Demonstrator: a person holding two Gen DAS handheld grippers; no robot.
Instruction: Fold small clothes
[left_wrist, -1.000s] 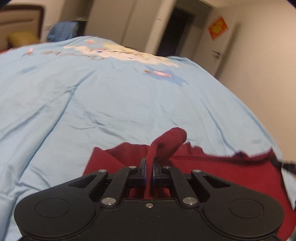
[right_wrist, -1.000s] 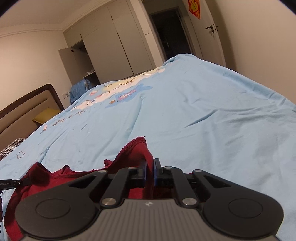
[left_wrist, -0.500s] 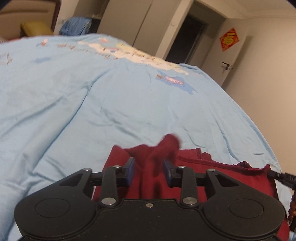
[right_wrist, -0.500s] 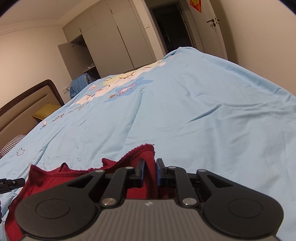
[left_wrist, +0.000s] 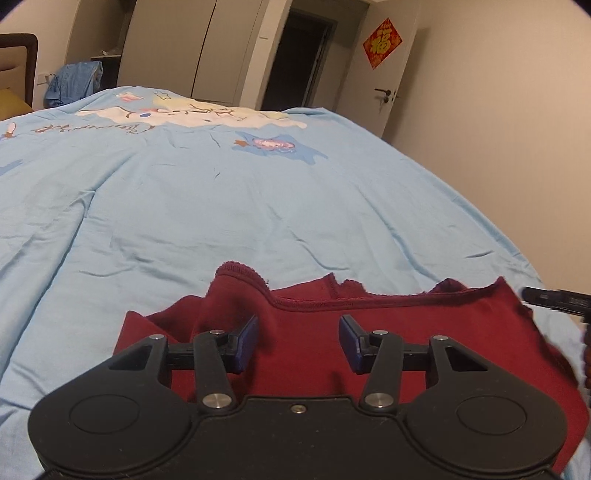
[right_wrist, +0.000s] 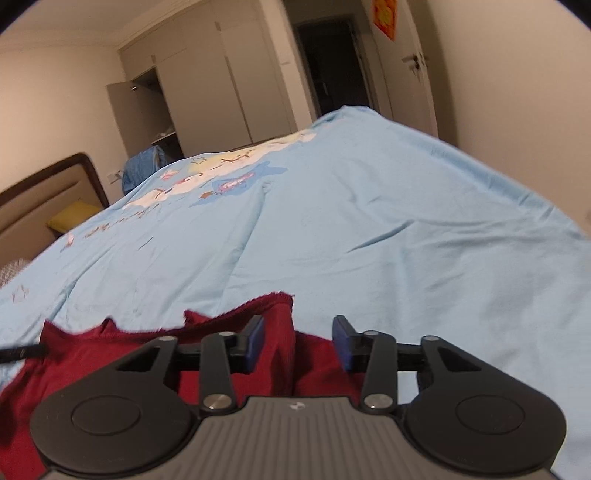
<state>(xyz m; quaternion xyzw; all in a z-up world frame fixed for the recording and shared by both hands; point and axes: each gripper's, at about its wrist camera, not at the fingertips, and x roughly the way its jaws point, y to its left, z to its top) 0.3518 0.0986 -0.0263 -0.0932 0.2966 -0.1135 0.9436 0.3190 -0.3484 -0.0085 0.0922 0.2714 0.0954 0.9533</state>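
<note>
A dark red garment (left_wrist: 388, 332) lies on the light blue bedsheet (left_wrist: 221, 206), its hemmed edge facing away from me. My left gripper (left_wrist: 298, 343) hangs over it, open, blue pads apart and nothing pinched. In the right wrist view the same red garment (right_wrist: 110, 354) spreads to the left, with a raised fold (right_wrist: 280, 332) standing between the pads. My right gripper (right_wrist: 297, 343) is open around that fold without clamping it. The right gripper's tip (left_wrist: 554, 297) shows at the left wrist view's right edge.
The bed (right_wrist: 369, 221) stretches far ahead with a cartoon print (left_wrist: 192, 114) near its far end. A headboard (right_wrist: 48, 195) and yellow pillow (right_wrist: 74, 218) sit at the left. Wardrobes (left_wrist: 184, 48), a dark doorway (left_wrist: 295, 59) and a door (left_wrist: 384, 77) line the far wall.
Both grippers, shut on folds of the red garment a second ago, have opened. The cloth has dropped flatter onto the bed and both views have tilted upward.
</note>
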